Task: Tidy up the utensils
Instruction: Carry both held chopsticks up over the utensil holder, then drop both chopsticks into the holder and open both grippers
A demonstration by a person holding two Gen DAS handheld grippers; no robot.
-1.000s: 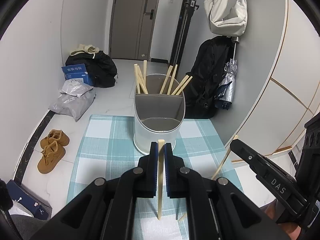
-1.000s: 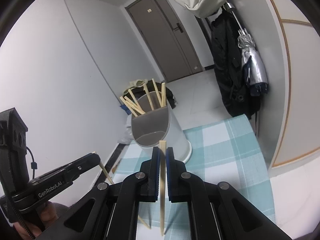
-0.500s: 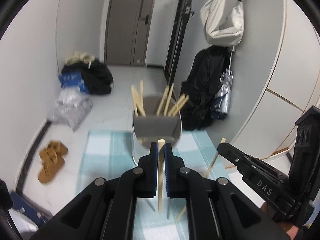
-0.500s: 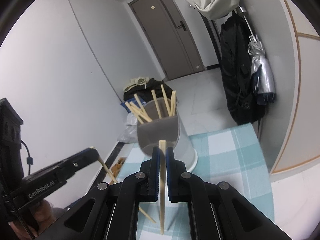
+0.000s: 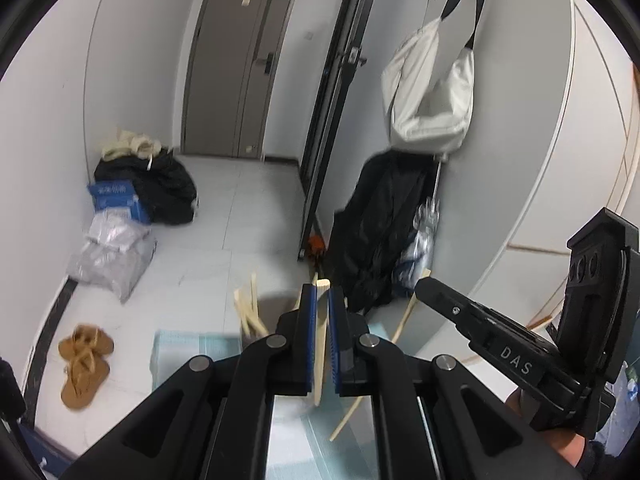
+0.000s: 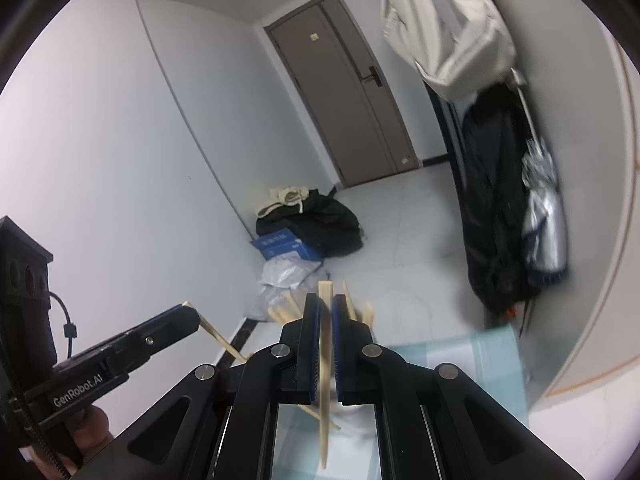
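My left gripper (image 5: 323,294) is shut on a pale wooden chopstick (image 5: 319,344) that stands nearly upright between its blue pads. My right gripper (image 6: 325,302) is shut on a second chopstick (image 6: 325,376), held the same way. Each gripper shows in the other's view: the right gripper (image 5: 424,286) at the right of the left wrist view, the left gripper (image 6: 192,318) at the left of the right wrist view. The utensil holder is almost hidden behind the fingers; only the tops of several chopsticks in it (image 5: 250,312) (image 6: 286,310) stick out. The checked teal cloth (image 5: 192,346) (image 6: 480,364) lies below.
On the floor beyond lie brown shoes (image 5: 82,364), grey plastic bags (image 5: 112,256), a blue box (image 5: 114,200) and a black bag (image 5: 160,188). A white bag (image 5: 428,96) and black coat (image 5: 380,232) hang on the right wall. A grey door (image 5: 236,60) closes the far end.
Both grippers have risen with their chopsticks, so the holder and cloth have sunk low in both views and now sit mostly behind the fingers. Both grips are unchanged.
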